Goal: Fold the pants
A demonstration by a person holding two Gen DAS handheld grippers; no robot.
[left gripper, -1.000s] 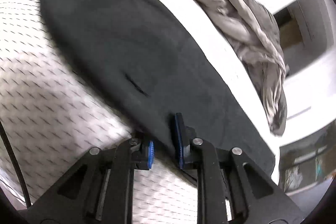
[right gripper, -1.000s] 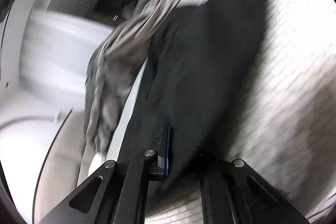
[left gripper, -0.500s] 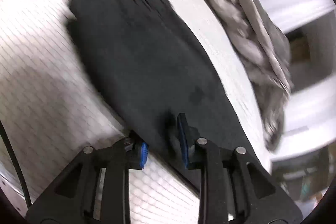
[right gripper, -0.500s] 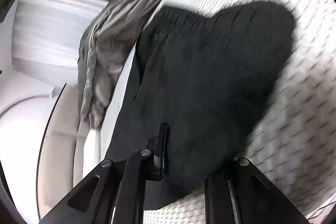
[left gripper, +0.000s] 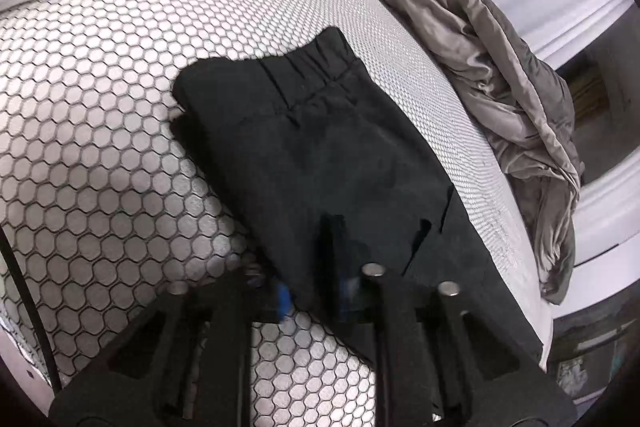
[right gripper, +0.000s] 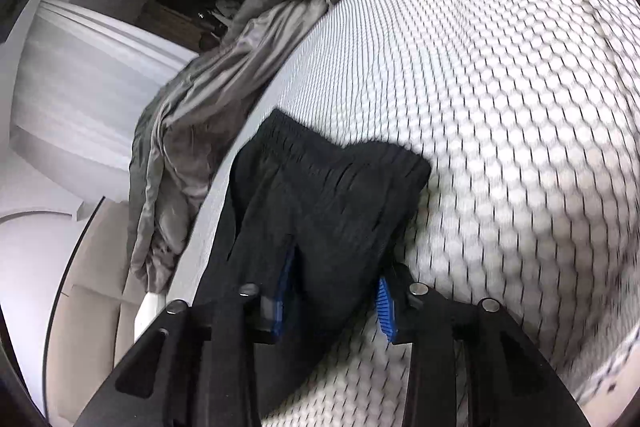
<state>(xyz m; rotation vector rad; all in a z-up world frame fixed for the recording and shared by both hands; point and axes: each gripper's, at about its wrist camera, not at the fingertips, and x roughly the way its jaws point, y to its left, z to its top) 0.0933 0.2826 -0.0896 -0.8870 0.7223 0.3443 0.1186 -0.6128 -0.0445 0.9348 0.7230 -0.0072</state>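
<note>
The black pants [left gripper: 320, 147] are lying folded on the bed [left gripper: 100, 147], on its honeycomb-patterned cover, with the elastic waistband at the far end. A grey blanket [left gripper: 500, 75] is bunched along the bed's edge just beside them. The left gripper [left gripper: 310, 293] has just been closing, and its blue pads are pinching the near edge of the pants. The right gripper [right gripper: 332, 301] has just been opening; its fingers are spreading either side of a fold of the pants, the cloth sitting between them but not being squeezed.
</note>
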